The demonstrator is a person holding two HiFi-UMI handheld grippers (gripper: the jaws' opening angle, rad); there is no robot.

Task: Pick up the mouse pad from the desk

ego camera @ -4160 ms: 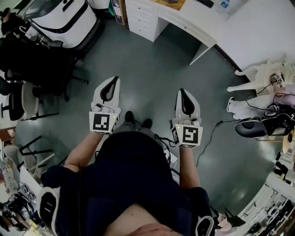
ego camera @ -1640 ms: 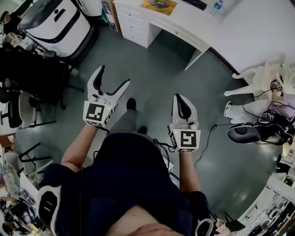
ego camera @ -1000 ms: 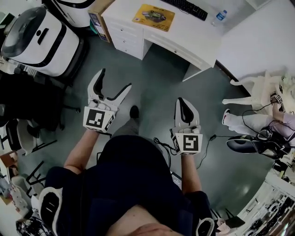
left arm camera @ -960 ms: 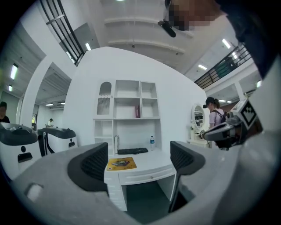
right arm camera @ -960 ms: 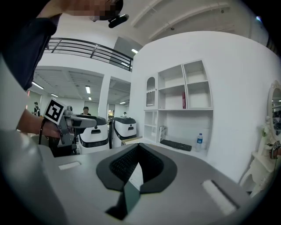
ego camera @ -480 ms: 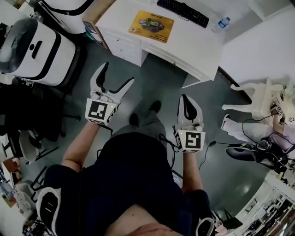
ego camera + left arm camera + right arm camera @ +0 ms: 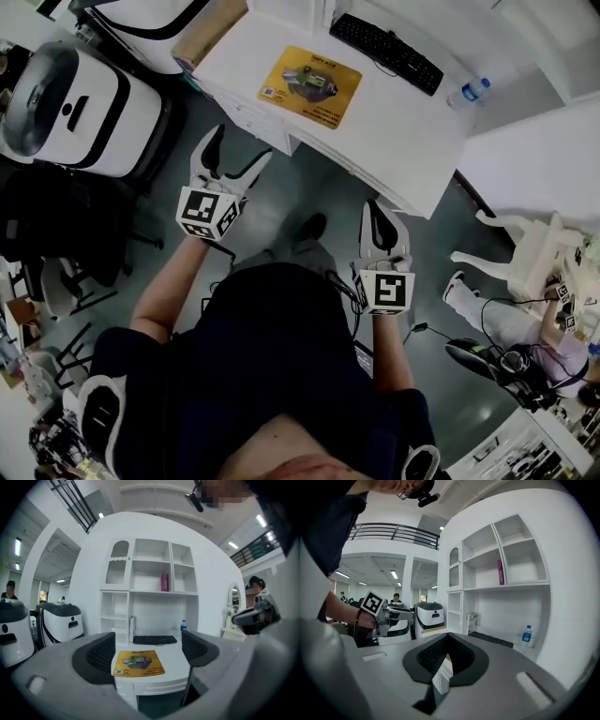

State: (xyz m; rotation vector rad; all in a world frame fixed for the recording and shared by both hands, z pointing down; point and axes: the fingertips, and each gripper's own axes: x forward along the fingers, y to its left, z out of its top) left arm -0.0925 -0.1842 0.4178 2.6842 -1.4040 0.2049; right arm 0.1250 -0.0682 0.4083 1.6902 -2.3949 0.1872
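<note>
The person stands on the grey floor just short of a white bench (image 7: 398, 141), a claw in each hand, both held out low in front of the body and well apart from each other.

The mouse pad (image 7: 309, 82) lies flat on the bench top, a yellow rectangle with a dark picture in its middle, near the front edge above the drawers. Nothing touches it. Behind it, towards the wall, lies a black keyboard (image 7: 386, 54), and off to the right of that stands a small water bottle (image 7: 468, 92), upright, with a blue cap.

The left claw (image 7: 236, 150) is spread wide, its two dark pads far apart and with nothing between them. It points at the bench from short of the front edge; seen along its jaws, the pad sits framed in the gap, with the keyboard and a white shelf unit (image 7: 150, 590) beyond.

The right claw (image 7: 378, 214) is pressed together, its pads meeting with only a thin slit left, and it pinches nothing. It hangs off the bench's near corner, over the floor.

A large white machine (image 7: 66, 98) with black trim stands left of the bench.
</note>
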